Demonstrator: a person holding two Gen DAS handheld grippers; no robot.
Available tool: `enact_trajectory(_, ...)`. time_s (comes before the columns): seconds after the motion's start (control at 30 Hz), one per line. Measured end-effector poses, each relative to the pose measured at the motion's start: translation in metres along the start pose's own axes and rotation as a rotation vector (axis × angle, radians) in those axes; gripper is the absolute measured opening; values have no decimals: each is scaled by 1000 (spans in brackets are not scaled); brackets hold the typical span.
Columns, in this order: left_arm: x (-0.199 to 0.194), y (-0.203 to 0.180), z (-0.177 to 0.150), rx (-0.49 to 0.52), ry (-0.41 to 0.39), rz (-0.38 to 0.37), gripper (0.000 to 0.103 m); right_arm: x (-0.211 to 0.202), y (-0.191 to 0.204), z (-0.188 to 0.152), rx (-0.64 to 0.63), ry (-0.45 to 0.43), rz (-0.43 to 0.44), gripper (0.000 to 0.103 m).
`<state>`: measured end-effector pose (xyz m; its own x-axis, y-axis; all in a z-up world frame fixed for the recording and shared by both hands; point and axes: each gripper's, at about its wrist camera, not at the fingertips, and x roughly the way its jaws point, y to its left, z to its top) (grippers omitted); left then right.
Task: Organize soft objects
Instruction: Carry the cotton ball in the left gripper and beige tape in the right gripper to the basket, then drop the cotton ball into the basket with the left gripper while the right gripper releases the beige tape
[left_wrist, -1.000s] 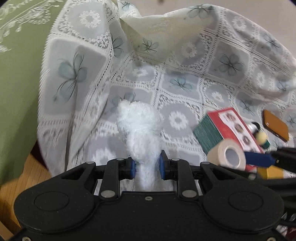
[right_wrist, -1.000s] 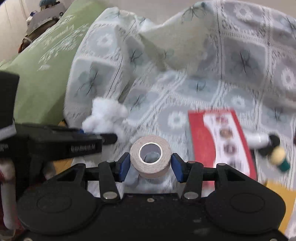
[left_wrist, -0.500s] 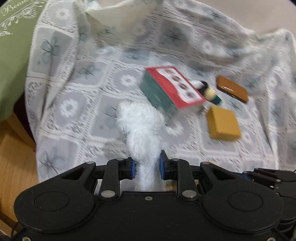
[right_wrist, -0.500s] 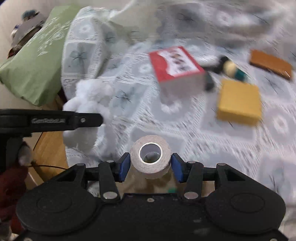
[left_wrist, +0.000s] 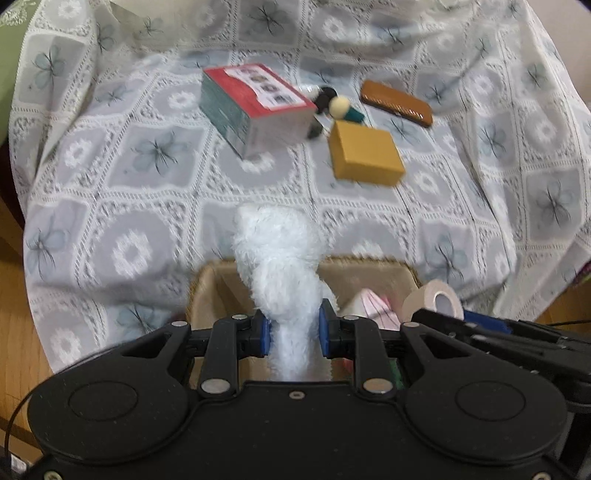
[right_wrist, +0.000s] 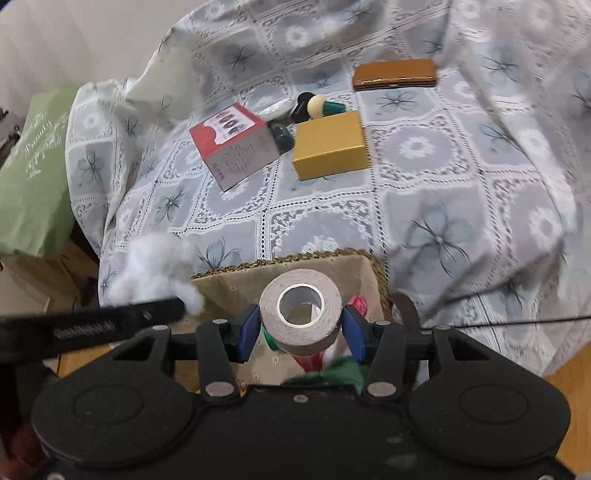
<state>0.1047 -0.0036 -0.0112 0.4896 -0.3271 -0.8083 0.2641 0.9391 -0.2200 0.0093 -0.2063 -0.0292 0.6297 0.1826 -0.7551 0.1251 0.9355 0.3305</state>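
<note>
My left gripper (left_wrist: 293, 330) is shut on a white fluffy plush toy (left_wrist: 279, 254), which hangs over a beige fabric basket (left_wrist: 218, 284). In the right wrist view the same plush toy (right_wrist: 155, 269) shows at the left, above the left gripper's black finger (right_wrist: 122, 317). My right gripper (right_wrist: 301, 332) is shut on a roll of beige tape (right_wrist: 300, 308), held over the fabric basket (right_wrist: 317, 260). The tape roll (left_wrist: 434, 302) also appears at the right in the left wrist view. Pink and green soft items (right_wrist: 332, 363) lie inside the basket.
On the lace-covered surface (left_wrist: 147, 192) lie a red-topped box (left_wrist: 255, 107), a yellow box (left_wrist: 364, 157), a brown case (left_wrist: 395, 101), and a small round-headed figure (left_wrist: 343, 109). A green cushion (right_wrist: 33, 173) sits at the left. Wooden floor (left_wrist: 14, 332) shows below the cloth.
Both grippers swept away from the draped cloth and cushion toward the near edge. The basket has come into view beneath them. Each still carries its object.
</note>
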Motion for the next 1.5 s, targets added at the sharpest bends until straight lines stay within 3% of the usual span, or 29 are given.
enact_trajectory(0.27,4,-13,-29,0,42,12,23,-26,3,-23,7,-32,-6,48)
enact_trajectory(0.47,0,-14,-39,-5,27,35,24,-36,10,-33,-7,-36,-21,48)
enact_trajectory(1.03,22,-8,-27,-20,42,82,25,-23,17,-44,-27,37,-15,48)
enact_trajectory(1.1,22,-9,-24,-14,35,88,40,-22,16,-44,-24,42,-13,48)
enact_trajectory(1.17,22,-10,-23,-8,29,98,48,-21,16,-45,-23,46,-12,48)
enact_trajectory(1.5,6,-10,-29,-14,-25,147,54,-12,30,-45,-93,70,28,50)
